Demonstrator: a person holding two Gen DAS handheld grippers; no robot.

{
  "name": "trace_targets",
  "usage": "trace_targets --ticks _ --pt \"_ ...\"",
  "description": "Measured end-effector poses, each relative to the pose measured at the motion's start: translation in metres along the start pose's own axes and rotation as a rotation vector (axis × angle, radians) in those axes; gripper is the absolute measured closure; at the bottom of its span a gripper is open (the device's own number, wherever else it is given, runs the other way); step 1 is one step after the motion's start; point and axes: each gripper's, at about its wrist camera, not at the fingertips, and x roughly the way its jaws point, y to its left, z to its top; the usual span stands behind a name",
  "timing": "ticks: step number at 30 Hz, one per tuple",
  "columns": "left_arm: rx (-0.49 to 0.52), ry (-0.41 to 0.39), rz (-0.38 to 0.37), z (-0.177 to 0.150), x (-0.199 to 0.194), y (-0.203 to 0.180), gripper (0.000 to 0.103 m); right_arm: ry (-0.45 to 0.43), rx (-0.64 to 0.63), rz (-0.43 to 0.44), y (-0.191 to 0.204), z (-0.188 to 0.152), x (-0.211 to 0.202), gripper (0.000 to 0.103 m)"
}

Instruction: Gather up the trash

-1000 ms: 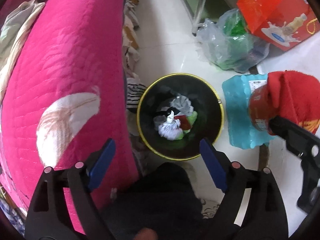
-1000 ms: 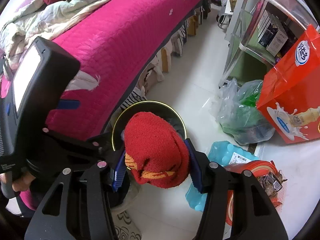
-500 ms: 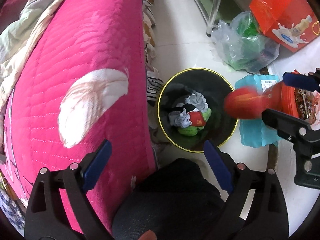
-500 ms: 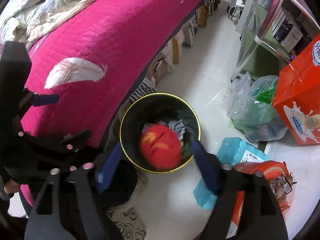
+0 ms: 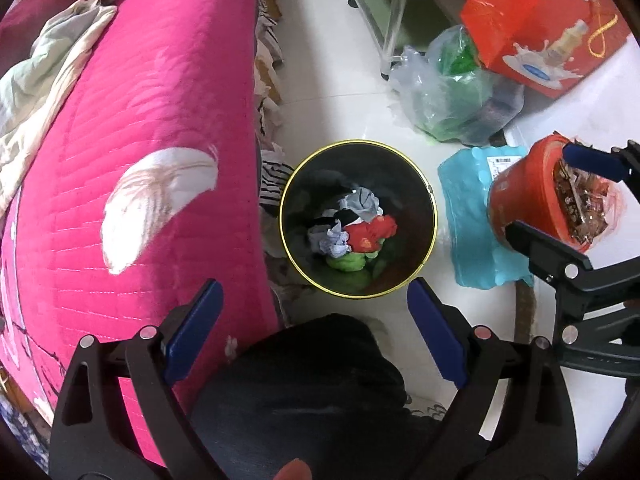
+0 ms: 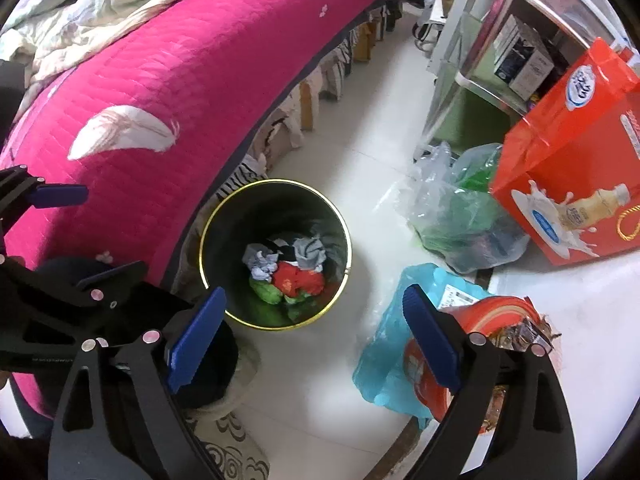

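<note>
Both pairs of blue-padded fingers stand spread wide with nothing between them. In the left wrist view the left gripper [image 5: 314, 336] fills the lower part of the frame, and through its gap, just above centre, sits the black trash bin [image 5: 428, 236] with a yellow rim. The right gripper [image 6: 314, 336] frames the same bin [image 6: 224, 240] in the middle of the right wrist view. At the bottom of the bin lies the red knitted item [image 5: 370, 232], crumpled among a grey cloth [image 5: 364, 202], a pale blue wad [image 5: 332, 242] and a green piece [image 5: 348, 262]; in the right wrist view the red item [image 6: 298, 280] shows low in the bin's mouth. Right of the bin on the white floor [image 5: 340, 116] lies a light blue plastic package [image 5: 468, 216], and beside it, at the right edge of the frame, a red tub [image 5: 520, 196] full of wrappers, seen between the right gripper's fingers [image 5: 592, 158]. Further up sit a clear plastic bag [image 5: 444, 92] with green contents and an orange gift box [image 5: 532, 20]. A pink quilted bed [image 5: 140, 120] with a white feather print fills the left side.
</note>
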Motion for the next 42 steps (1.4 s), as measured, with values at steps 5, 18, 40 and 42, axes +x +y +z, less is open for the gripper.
trace_targets --ticks 5,18,40,42 --pt "0.009 0.012 0.028 -0.003 0.007 -0.008 0.009 0.003 0.008 -0.018 -0.004 -0.008 -0.002 0.014" --pt "0.02 0.022 0.018 -0.014 0.006 -0.01 0.006 0.031 -0.027 -0.038 0.003 -0.009 -0.002 0.013" --pt "0.007 0.019 0.029 -0.026 -0.001 -0.001 0.006 0.03 -0.116 -0.07 0.024 -0.006 -0.003 0.013" --pt "0.007 0.019 0.029 -0.025 -0.001 -0.001 0.006 0.028 -0.116 -0.067 0.024 -0.006 -0.003 0.013"
